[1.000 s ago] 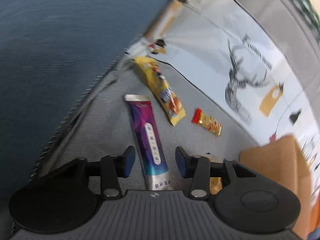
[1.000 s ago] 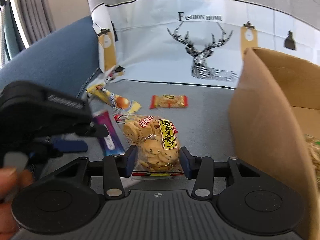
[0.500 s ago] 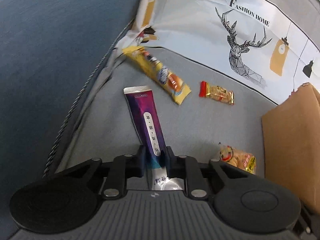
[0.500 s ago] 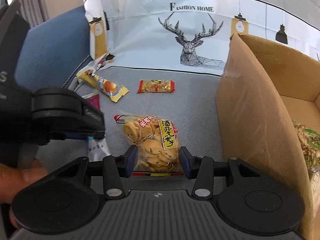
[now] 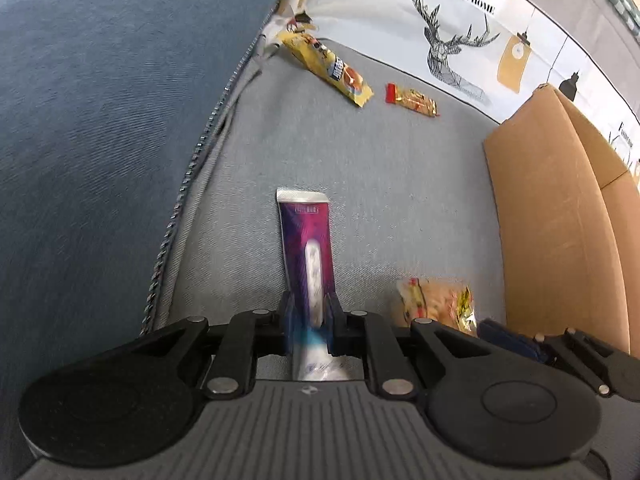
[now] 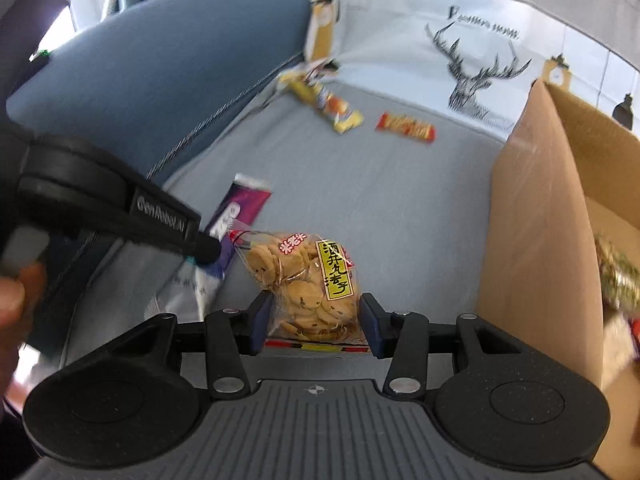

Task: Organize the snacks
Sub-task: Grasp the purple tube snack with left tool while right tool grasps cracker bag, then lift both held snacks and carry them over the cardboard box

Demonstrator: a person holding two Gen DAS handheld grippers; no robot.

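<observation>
Both grippers swung toward the cardboard box (image 5: pixel 560 216): left gripper (image 5: pixel 308 316) clamps purple packet (image 5: pixel 306 240), right gripper (image 6: pixel 316 320) pinches cookie bag (image 6: pixel 304 280).

Grey sofa seat (image 5: pixel 360 152), blue backrest (image 5: pixel 100 100) along one side. Lying on it: long yellow snack pack (image 5: pixel 328 70) near the back, small red-and-gold packet (image 5: pixel 412 100) just beside, cardboard box (image 5: pixel 560 220) opposite the backrest.

Bright daylight, motion blur, fisheye edges.
</observation>
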